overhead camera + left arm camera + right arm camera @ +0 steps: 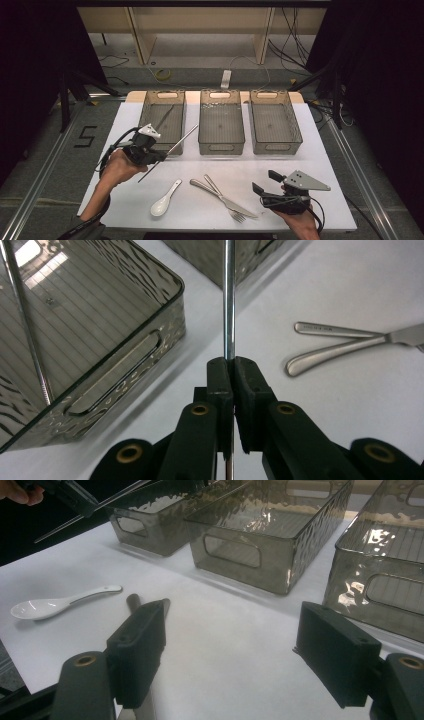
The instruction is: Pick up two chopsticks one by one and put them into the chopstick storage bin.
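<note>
White table amid dark room; left claw pinching metal chopstick, right claw spread.

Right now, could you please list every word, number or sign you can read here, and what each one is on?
"5": black mark on the floor left of the table.
Engraved stamp on a cutlery handle in the left gripper view: too small to read.
No other text is legible.

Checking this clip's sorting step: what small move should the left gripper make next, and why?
Probably carry the thin metal chopstick over the left smoked-plastic bin and release. The left gripper is shut on it just short of the bin, where a matching chopstick already lies.
</note>
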The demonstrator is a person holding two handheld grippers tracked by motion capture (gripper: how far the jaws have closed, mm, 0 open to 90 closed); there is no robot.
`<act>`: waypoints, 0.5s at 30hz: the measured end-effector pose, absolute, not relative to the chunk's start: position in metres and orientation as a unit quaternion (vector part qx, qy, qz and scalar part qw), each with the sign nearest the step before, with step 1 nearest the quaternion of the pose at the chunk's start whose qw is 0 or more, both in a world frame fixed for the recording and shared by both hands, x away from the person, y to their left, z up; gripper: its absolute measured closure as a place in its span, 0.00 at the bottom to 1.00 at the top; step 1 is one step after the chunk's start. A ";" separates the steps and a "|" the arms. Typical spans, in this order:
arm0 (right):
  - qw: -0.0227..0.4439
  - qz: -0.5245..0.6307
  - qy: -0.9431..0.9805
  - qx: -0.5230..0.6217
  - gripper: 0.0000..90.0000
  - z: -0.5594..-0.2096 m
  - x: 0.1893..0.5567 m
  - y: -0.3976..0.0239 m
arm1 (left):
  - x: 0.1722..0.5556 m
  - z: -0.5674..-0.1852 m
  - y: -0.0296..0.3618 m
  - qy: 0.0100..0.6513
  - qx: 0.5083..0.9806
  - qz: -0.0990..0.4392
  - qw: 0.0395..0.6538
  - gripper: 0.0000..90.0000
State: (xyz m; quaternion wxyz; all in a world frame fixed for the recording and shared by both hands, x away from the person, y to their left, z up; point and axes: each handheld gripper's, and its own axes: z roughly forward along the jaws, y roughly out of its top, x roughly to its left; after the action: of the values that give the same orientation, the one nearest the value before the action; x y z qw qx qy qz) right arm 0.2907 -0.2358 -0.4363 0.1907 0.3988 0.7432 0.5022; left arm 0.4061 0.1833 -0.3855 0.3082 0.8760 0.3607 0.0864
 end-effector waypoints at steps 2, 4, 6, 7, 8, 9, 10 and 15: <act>0.191 0.503 0.743 0.399 0.31 -0.436 0.291 -0.236 | 0.409 -0.386 0.183 0.366 0.873 0.086 0.310 0.95; 0.192 0.504 0.742 0.398 0.30 -0.436 0.291 -0.236 | 0.411 -0.385 0.183 0.368 0.871 0.088 0.314 0.95; 0.192 0.504 0.741 0.399 0.28 -0.436 0.291 -0.236 | 0.413 -0.383 0.182 0.370 0.868 0.094 0.316 0.95; 0.193 0.504 0.741 0.399 0.28 -0.436 0.290 -0.236 | 0.414 -0.381 0.182 0.371 0.868 0.094 0.316 0.95; 0.193 0.504 0.741 0.399 0.27 -0.436 0.290 -0.236 | 0.415 -0.380 0.181 0.371 0.868 0.094 0.316 0.95; 0.194 0.504 0.741 0.400 0.27 -0.436 0.290 -0.236 | 0.416 -0.379 0.181 0.371 0.867 0.096 0.319 0.95; 0.193 0.505 0.740 0.400 0.26 -0.436 0.291 -0.236 | 0.417 -0.378 0.180 0.372 0.866 0.095 0.321 0.95; 0.192 0.508 0.739 0.399 0.24 -0.436 0.291 -0.236 | 0.423 -0.374 0.181 0.378 0.862 0.097 0.324 0.95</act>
State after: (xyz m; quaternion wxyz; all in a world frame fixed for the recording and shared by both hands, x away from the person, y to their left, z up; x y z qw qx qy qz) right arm 0.2907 -0.2364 -0.4361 0.1922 0.3990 0.7387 0.5081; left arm 0.4228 0.1814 -0.3745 0.3244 0.8616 0.3782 0.0969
